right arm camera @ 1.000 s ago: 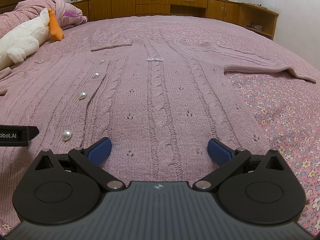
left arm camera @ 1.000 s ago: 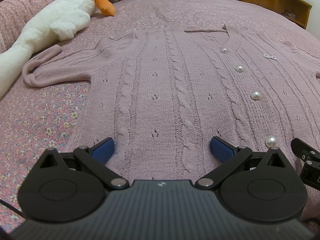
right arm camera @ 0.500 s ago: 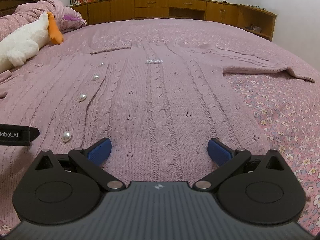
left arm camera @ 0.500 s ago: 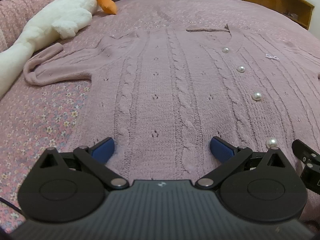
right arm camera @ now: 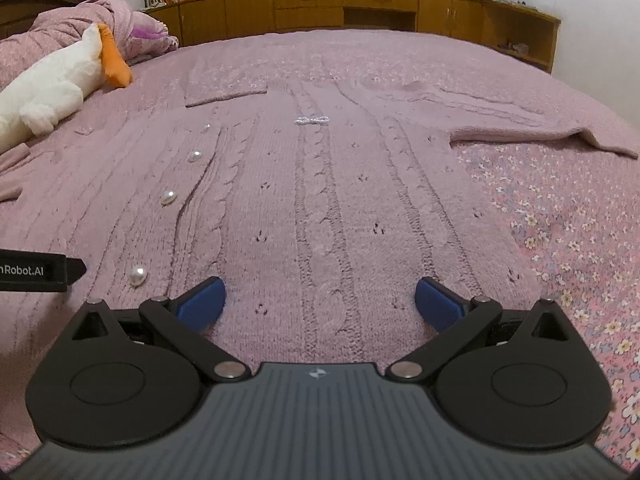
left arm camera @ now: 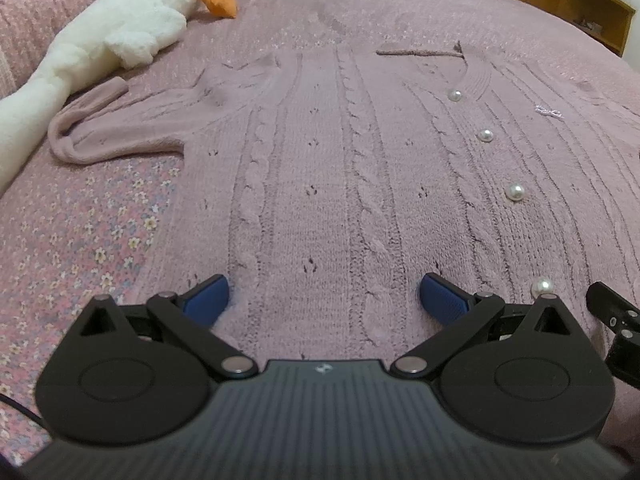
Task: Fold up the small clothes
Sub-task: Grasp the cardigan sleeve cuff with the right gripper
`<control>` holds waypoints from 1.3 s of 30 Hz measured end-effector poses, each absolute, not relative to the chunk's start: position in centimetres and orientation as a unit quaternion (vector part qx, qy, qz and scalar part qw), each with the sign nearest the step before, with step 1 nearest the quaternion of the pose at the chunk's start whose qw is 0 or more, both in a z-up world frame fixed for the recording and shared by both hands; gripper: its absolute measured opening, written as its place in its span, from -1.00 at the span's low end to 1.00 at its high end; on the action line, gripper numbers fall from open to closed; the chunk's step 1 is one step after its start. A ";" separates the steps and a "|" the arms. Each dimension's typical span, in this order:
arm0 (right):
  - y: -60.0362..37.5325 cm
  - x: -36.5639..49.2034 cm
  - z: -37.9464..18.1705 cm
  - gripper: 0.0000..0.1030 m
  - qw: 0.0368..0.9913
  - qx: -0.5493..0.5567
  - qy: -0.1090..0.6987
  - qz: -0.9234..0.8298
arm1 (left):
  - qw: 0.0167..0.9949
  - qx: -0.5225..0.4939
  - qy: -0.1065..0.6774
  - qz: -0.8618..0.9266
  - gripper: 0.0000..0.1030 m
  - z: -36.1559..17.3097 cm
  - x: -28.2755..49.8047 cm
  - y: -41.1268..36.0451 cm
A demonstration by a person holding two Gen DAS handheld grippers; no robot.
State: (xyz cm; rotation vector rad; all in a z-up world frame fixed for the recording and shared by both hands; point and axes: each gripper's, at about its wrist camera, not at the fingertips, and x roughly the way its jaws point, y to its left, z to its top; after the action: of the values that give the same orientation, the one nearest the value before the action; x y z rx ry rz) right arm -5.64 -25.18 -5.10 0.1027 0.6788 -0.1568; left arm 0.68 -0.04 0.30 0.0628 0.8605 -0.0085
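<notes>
A mauve cable-knit cardigan [left arm camera: 328, 168] with pearl buttons [left arm camera: 514, 192] lies flat, front up, on the bed. It also fills the right wrist view [right arm camera: 320, 208]. My left gripper [left arm camera: 324, 300] is open and low over the left half of the hem. My right gripper [right arm camera: 320, 300] is open and low over the right half of the hem. The left sleeve [left arm camera: 100, 136] is bunched out to the left. The right sleeve [right arm camera: 540, 132] stretches out to the right. Each gripper's edge shows in the other view.
The floral pink bedspread [left arm camera: 80, 232] lies under the cardigan. A white plush goose [left arm camera: 100, 44] with an orange beak lies at the left. Wooden cabinets [right arm camera: 360, 8] line the far wall. A bunched quilt [right arm camera: 72, 20] sits at the far left.
Both grippers have sunk lower and moved slightly forward over the hem. Both have stayed open. The cardigan has not moved.
</notes>
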 end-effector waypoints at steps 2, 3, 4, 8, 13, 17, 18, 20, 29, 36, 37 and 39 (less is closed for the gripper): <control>-25.9 -5.3 -4.7 1.00 0.934 0.066 0.344 -0.067 | 0.905 0.034 0.424 -0.010 1.00 0.5 0.8 0.0; -26.4 -5.2 -4.5 1.00 0.932 0.080 0.348 -0.061 | 0.904 0.031 0.427 -0.011 1.00 0.6 0.9 0.1; -26.9 -5.2 -4.2 1.00 0.930 0.098 0.350 -0.055 | 0.902 0.028 0.430 -0.012 1.00 0.7 0.9 0.2; -29.6 -4.7 -3.2 1.00 0.913 0.170 0.371 -0.014 | 0.899 0.019 0.438 -0.015 1.00 1.4 0.9 0.2; -33.7 -4.4 -1.3 1.00 0.897 0.252 0.363 0.019 | 0.899 0.009 0.437 -0.025 1.00 2.7 0.9 -0.2; -38.0 -4.2 -0.1 1.00 0.901 0.281 0.330 -0.015 | 0.897 0.012 0.441 -0.027 1.00 3.0 1.3 -1.1; -39.4 -4.0 0.1 1.00 0.900 0.290 0.324 -0.024 | 0.897 0.011 0.441 -0.028 1.00 2.9 1.3 -1.3; -41.9 -3.7 0.3 1.00 0.897 0.309 0.314 -0.037 | 0.895 0.009 0.445 -0.030 1.00 2.8 1.3 -1.5; -53.2 -0.4 0.2 1.00 0.892 0.356 0.257 -0.110 | 0.883 -0.012 0.469 -0.010 1.00 1.9 2.7 -1.7; -60.3 1.8 -2.2 1.00 0.877 0.397 0.233 -0.140 | 0.879 0.016 0.477 -0.003 1.00 1.5 3.0 -2.7; -60.7 2.2 -2.5 1.00 0.876 0.400 0.228 -0.144 | 0.879 0.020 0.477 -0.002 1.00 1.5 3.0 -2.9; -62.3 2.7 -3.1 0.97 0.874 0.409 0.215 -0.149 | 0.878 0.025 0.478 0.001 1.00 1.4 3.0 -3.1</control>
State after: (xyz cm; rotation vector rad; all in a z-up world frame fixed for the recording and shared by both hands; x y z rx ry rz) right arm 2.70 -62.27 -3.07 0.8542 0.4494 -0.3111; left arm 3.01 -3.09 1.39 0.0526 0.9973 0.0022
